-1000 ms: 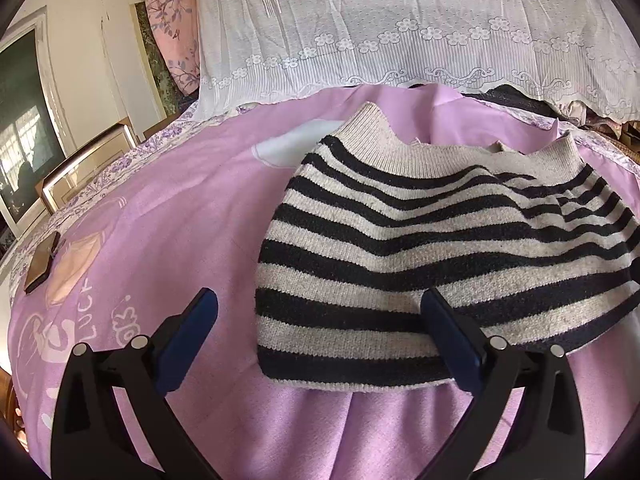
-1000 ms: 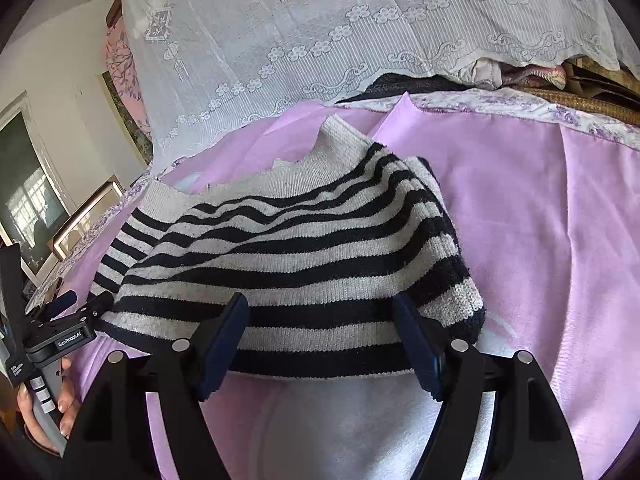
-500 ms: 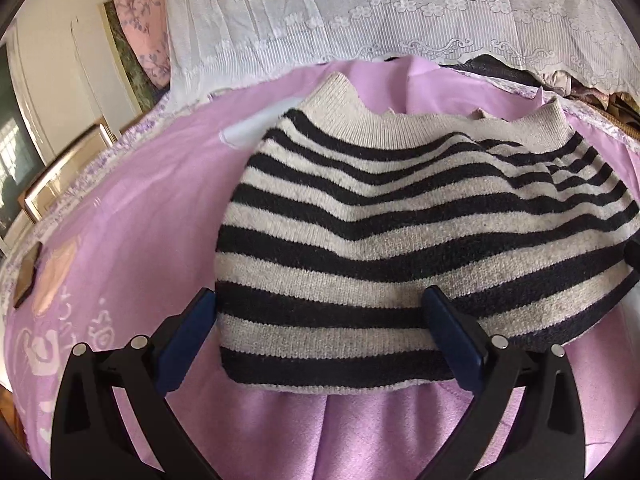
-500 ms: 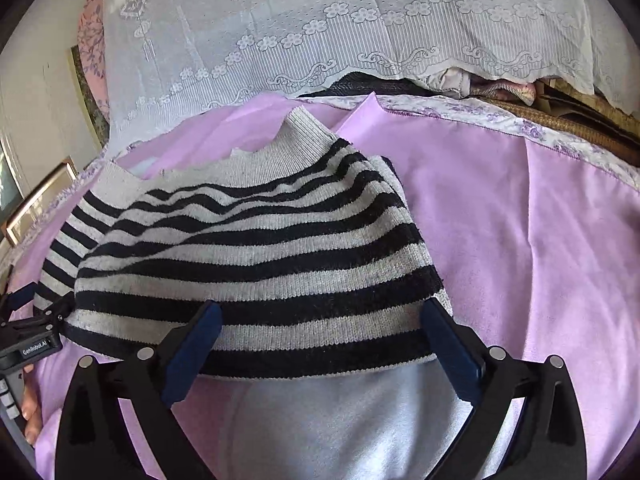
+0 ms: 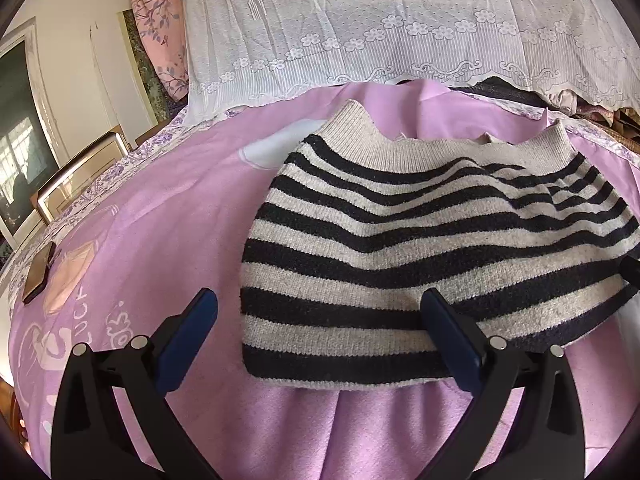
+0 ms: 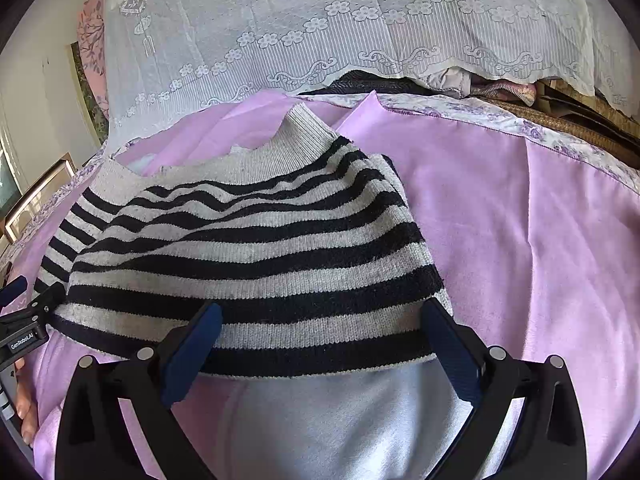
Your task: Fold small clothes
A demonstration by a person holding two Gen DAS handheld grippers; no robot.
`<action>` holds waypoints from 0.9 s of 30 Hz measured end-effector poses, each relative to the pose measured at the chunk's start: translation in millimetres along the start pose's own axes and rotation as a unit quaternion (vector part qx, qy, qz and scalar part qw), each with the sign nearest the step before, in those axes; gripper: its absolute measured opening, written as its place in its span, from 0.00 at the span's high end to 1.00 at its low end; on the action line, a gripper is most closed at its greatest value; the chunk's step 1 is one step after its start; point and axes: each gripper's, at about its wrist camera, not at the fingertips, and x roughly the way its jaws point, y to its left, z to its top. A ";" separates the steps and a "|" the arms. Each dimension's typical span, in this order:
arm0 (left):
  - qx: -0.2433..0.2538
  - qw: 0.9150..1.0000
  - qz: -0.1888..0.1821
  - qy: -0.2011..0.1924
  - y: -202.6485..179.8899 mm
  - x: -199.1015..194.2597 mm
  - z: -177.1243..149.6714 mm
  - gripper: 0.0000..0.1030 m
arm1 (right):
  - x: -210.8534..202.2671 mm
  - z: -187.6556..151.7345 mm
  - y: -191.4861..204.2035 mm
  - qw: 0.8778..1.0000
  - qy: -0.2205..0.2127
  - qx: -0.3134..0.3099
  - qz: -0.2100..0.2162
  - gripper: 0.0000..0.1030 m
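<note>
Since the striped sweater (image 5: 420, 248) already lies folded flat, you've both grippers — left gripper (image 5: 320, 340), right gripper (image 6: 320, 348) — spread apart, holding nothing.

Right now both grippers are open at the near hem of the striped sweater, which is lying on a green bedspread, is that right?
Not quite: the bedspread is pink-purple, not green, as the right wrist view shows. The rest holds: the left gripper and right gripper are both open at the near hem of the striped sweater lying on it.
</note>
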 end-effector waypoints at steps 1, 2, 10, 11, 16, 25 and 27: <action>-0.003 1.000 0.003 -0.001 1.6 -0.7 -0.3 0.04 | 0.0 0.0 0.0 1.000 0.000 0.000 0.000 0.03; -0.006 1.000 0.005 -0.002 3.0 -1.3 -0.2 0.04 | 0.0 -0.1 -0.3 1.000 0.000 0.000 0.001 0.03; -0.015 0.999 0.040 -0.016 8.1 -11.3 -2.6 0.04 | -0.5 -0.3 -1.9 1.000 -0.002 0.005 0.006 0.03; -0.016 0.999 0.045 -0.018 8.5 -13.3 -3.5 0.04 | -0.5 -0.4 -1.9 1.000 -0.002 0.005 0.007 0.03; -0.025 0.997 0.071 -0.026 13.3 -25.9 -8.5 0.04 | -1.2 -0.9 -1.8 1.000 -0.002 0.007 0.008 0.03; 0.037 0.990 0.114 -0.075 -30.1 -76.0 8.7 0.04 | -3.1 -1.0 -6.1 1.000 -0.006 0.019 0.023 0.03; 0.052 0.988 0.113 -0.089 -49.2 -88.8 19.0 0.04 | -3.2 -0.9 -6.4 0.999 -0.006 0.020 0.025 0.03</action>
